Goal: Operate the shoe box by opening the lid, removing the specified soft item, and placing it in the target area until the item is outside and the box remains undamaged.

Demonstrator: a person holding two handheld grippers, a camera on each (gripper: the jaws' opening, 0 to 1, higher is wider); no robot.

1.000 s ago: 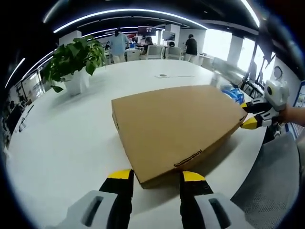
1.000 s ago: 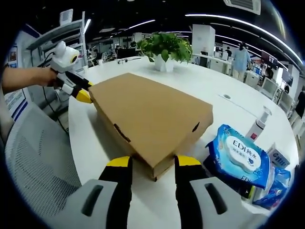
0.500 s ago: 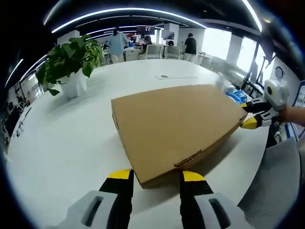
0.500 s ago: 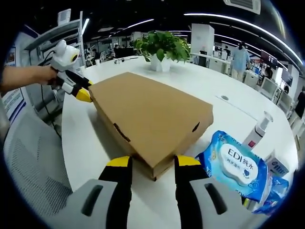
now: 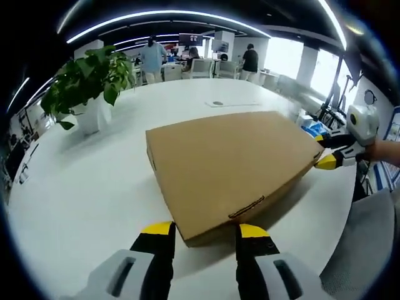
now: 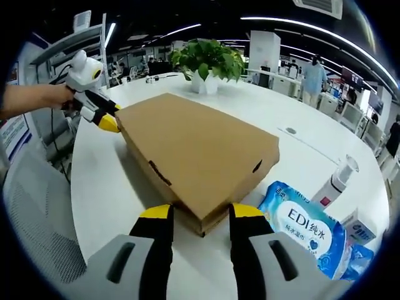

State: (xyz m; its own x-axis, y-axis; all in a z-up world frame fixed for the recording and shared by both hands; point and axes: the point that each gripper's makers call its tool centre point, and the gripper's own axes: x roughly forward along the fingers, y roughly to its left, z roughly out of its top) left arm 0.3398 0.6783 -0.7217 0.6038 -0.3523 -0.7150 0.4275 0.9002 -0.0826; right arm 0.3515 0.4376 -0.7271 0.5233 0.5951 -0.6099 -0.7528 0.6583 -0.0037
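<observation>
Two grippers straddle opposite corners of the closed shoe box (image 5: 231, 165), which lies flat on the white tabletop (image 5: 81, 187). Left gripper (image 5: 205, 230): jaws apart, one yellow tip each side of the near corner. Right gripper (image 6: 192, 212): jaws apart, same placement at its corner. A wet-wipes pack (image 6: 304, 225) lies just beside the box; a potted plant (image 6: 205, 62) stands beyond it.

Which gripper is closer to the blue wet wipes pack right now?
Right. The right gripper straddles the box corner beside the wipes pack; the left gripper holds the opposite corner, farther away.
</observation>
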